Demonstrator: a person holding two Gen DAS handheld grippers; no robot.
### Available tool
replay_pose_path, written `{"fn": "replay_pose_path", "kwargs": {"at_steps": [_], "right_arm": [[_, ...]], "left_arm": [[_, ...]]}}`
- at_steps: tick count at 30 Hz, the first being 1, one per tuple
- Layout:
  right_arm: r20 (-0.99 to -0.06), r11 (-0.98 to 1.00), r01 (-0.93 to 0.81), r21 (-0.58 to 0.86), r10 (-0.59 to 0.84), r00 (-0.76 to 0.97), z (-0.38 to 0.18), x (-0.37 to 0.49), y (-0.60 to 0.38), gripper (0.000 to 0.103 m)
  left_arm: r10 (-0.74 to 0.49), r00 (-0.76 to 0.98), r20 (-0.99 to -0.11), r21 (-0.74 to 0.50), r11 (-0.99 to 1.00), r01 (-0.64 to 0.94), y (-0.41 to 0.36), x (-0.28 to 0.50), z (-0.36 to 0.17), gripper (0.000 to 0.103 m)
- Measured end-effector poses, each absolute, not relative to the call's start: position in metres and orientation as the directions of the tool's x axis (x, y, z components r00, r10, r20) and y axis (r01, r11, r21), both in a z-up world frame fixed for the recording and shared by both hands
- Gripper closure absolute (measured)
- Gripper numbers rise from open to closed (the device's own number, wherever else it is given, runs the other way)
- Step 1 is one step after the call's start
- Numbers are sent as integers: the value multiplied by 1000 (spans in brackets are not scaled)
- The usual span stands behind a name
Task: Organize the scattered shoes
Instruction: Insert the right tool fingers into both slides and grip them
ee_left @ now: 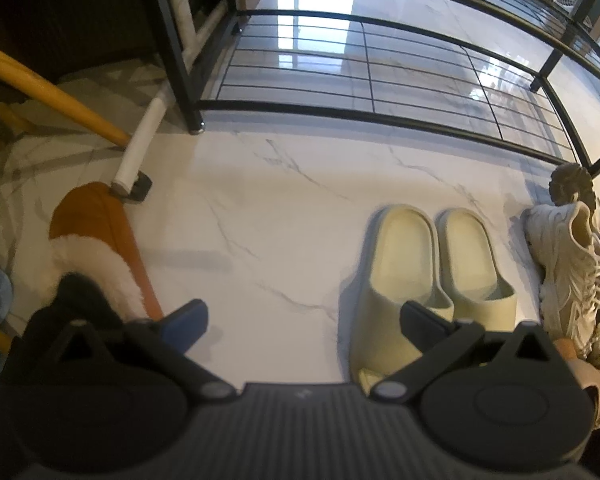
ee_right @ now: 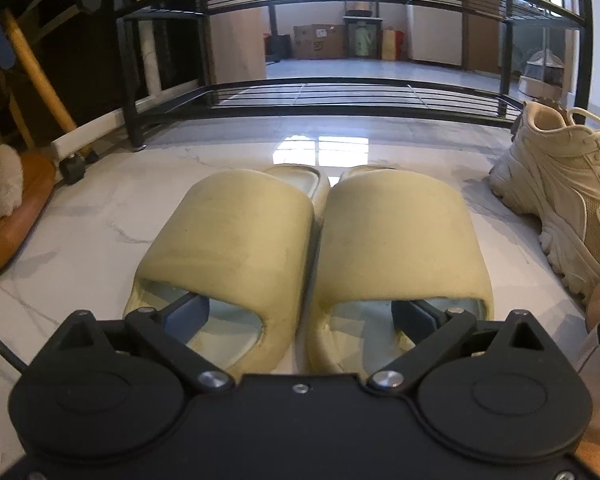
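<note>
Slides (ee_right: 308, 248) sit side by side, right claw (ee_right: 308, 312) fingers inside both.

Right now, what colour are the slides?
Pale yellow-green slides; clearest in the right wrist view.

Pale yellow slides (ee_right: 308, 248) paired, cream sneaker (ee_right: 568, 196) beside

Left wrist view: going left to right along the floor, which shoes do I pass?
Brown fur-lined slipper → left yellow slide → right yellow slide → cream sneaker, lying on its side at the right edge.
</note>
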State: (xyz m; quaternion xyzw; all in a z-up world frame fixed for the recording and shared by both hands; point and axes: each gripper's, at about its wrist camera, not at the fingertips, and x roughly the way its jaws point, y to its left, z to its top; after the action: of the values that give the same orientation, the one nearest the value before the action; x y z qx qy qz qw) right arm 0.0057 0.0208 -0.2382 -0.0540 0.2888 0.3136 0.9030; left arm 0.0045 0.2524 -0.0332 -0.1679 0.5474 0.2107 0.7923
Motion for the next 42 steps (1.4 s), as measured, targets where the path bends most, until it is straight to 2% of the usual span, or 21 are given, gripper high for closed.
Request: {"fn": "replay_pose_path", "kwargs": {"at_steps": [1, 3, 4, 7, 9, 10, 12, 14, 17, 31, 42], "right_arm": [[-552, 799, -595, 85, 535, 640, -238, 7, 22, 10], [-545, 802, -592, 77, 531, 649, -238, 9, 23, 28], [-544, 804, -589, 80, 531, 650, -238, 10, 23, 30], [-545, 805, -586, 96, 535, 646, -237, 15, 24, 29], [-547, 806, -583, 102, 535, 643, -237, 18, 27, 21], [-548, 808, -582, 98, 532, 646, -237, 19, 29, 22], [-544, 811, -579, 85, 525, 655, -237, 20, 33, 37], [-541, 807, -584, 83, 529, 654, -236, 22, 36, 42], [-537, 789, -608, 85, 551, 639, -235, 26, 39, 64], [-468, 794, -604, 74, 563, 682, -211, 26, 34, 67], [-439, 782, -607, 141, 599, 669, -191, 14, 5, 67]], "left_arm": [[149, 313, -938, -38, 854, -519, 253, 4, -33, 1], [146, 315, -938, -43, 851, -524, 254, 4, -33, 1], [144, 317, -937, -48, 848, -528, 254, 4, -33, 1], [137, 316, -939, -56, 844, -533, 255, 4, -33, 1], [133, 314, -940, -59, 843, -535, 256, 4, -34, 1], [131, 313, -941, -61, 842, -536, 256, 4, -34, 1], [126, 313, -941, -66, 840, -538, 256, 4, -34, 1], [124, 314, -941, -69, 839, -540, 257, 4, -34, 1], [119, 314, -942, -75, 837, -542, 258, 4, -34, 1], [116, 318, -941, -87, 824, -559, 262, 2, -32, 1], [113, 333, -936, -102, 819, -565, 265, 0, -29, 1]]}}
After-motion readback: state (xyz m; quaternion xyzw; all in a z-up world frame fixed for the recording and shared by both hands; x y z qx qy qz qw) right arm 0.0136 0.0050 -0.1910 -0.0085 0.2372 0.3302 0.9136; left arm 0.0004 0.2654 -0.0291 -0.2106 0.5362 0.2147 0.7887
